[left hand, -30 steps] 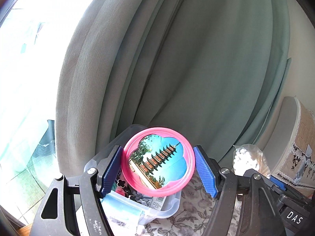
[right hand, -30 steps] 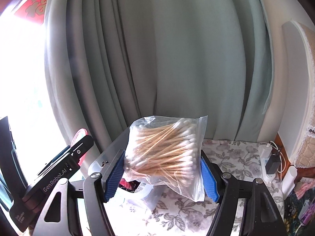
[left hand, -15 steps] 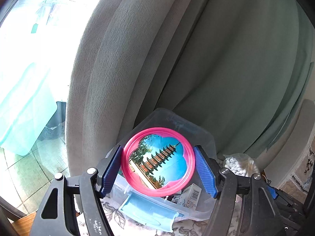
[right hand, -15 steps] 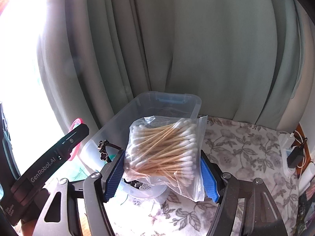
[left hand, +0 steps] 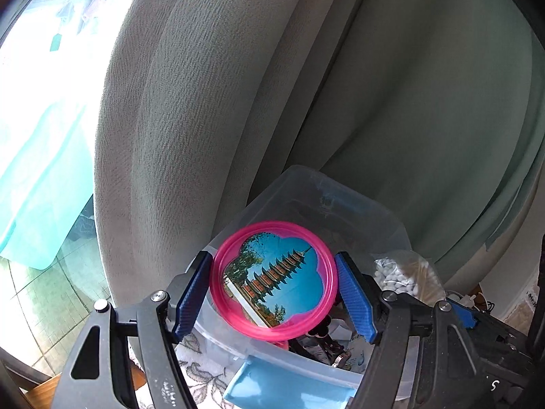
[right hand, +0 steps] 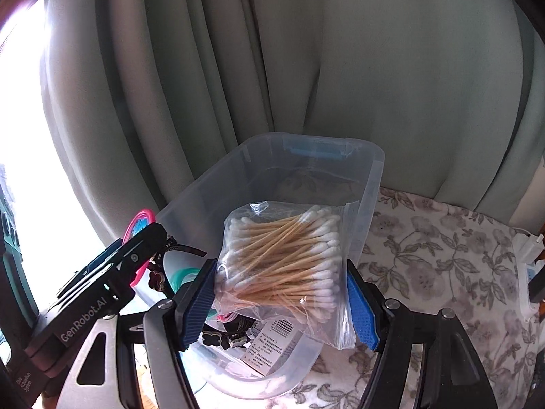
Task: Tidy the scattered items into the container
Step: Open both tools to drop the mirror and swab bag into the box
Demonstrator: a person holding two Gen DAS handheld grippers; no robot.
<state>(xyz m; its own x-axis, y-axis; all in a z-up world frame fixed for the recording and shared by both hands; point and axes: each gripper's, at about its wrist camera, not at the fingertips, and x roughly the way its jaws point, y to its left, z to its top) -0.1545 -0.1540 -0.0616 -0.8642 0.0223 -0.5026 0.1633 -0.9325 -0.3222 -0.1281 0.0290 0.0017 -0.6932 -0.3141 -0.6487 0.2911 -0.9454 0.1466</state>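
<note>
While over the clear bin [right hand: 371,170], my left gripper [left hand: 274,288] clamps the pink mirror [left hand: 272,276]; my right gripper [right hand: 281,301] clamps the swab bag [right hand: 282,259].

Black frames — ribbed blue fingers [left hand: 354,301]

The round mirror [left hand: 274,276] has a hot-pink rim around a blue-sky pagoda picture. The cotton swabs [right hand: 282,255] are tan-sticked and white-tipped, inside a clear bag. The container [right hand: 306,167] is translucent with blue latches. The cloth [right hand: 442,255] is cream with grey flowers. The curtain [right hand: 374,68] is plain grey-green.
</note>
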